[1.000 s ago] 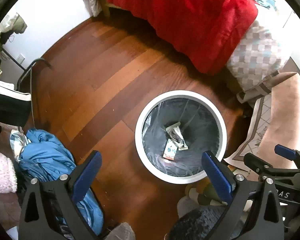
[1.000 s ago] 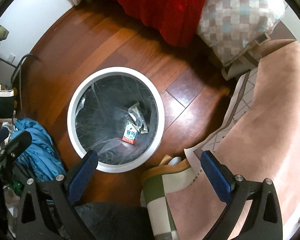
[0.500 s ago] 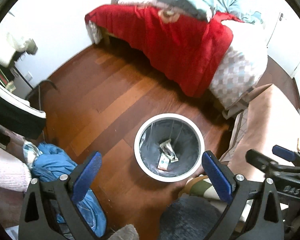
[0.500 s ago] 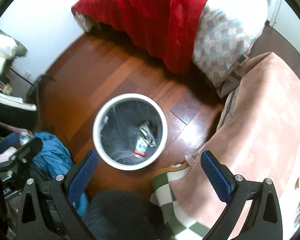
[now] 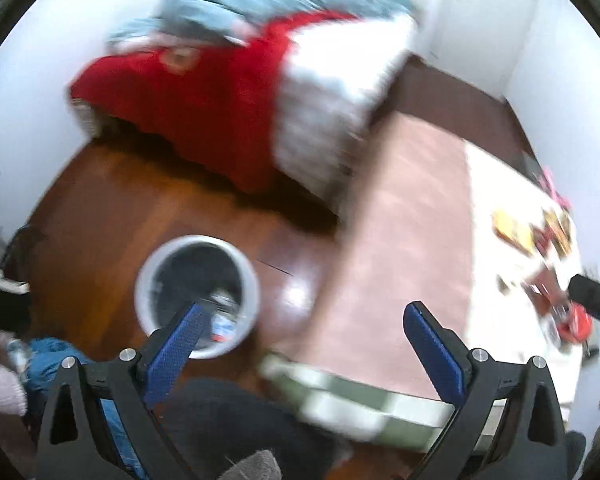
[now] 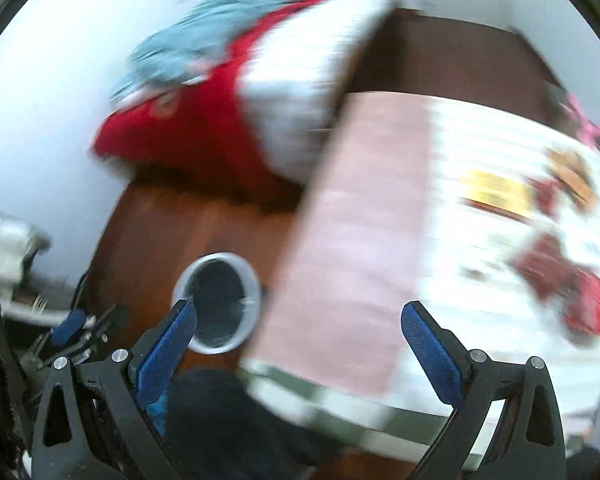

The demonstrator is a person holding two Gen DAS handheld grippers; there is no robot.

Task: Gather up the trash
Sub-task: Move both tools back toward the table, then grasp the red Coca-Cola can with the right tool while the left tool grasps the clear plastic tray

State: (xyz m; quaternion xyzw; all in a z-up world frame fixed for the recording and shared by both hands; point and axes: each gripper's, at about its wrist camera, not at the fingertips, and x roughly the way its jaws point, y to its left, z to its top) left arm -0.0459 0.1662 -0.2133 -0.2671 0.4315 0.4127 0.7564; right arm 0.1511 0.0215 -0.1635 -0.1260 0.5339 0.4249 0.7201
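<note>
The trash bin, white-rimmed with a dark liner, stands on the wooden floor just beside the pink-covered desk; a couple of scraps lie in its bottom, too smeared to name. More trash looks to be waiting on the white part of the desk top: red wrappers and a yellow packet (colour patches only, since both views are heavily blurred). The left tool hangs above the bin's edge with its blue pads wide apart and nothing between them. The right tool is likewise spread and empty, nearer the desk. Behind are a bed with a red blanket and a blue garment on the floor.

The risk, as I judge it, is speed: reaching for thin wrappers while the views smear could close the pads on bare cloth, or nudge pieces off the desk edge. Flat film may also slip from the pads over the floor short of the bin.
</note>
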